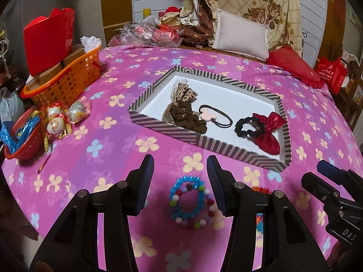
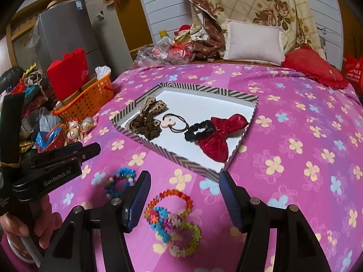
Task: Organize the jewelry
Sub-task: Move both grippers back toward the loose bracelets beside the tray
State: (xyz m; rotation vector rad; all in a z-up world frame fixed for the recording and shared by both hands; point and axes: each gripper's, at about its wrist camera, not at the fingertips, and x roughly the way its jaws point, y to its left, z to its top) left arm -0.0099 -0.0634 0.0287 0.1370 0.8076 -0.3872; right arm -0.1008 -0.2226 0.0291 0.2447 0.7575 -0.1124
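Note:
A striped tray [image 1: 217, 146] [image 2: 181, 157] lies on the pink flowered cloth. It holds a leopard scrunchie [image 1: 183, 113] [image 2: 147, 120], a black hair tie with a pink charm [image 1: 215, 115] [image 2: 174, 122] and a black scrunchie with a red bow [image 1: 265, 131] [image 2: 217, 133]. Blue and multicoloured bead bracelets [image 1: 190, 201] [image 2: 120, 181] lie on the cloth between the fingers of my open left gripper [image 1: 180, 172]. Orange, blue and green beaded bracelets [image 2: 172, 217] lie overlapping between the fingers of my open right gripper [image 2: 185, 181]. Both grippers are empty.
An orange basket [image 1: 65, 81] [image 2: 90, 99] with a red box stands at the left. A red bowl [image 1: 22, 140] and wrapped sweets [image 1: 59, 117] lie beside it. Pillows [image 1: 240, 36] and plastic bags are at the back. A red cushion [image 1: 295, 65] is at the right.

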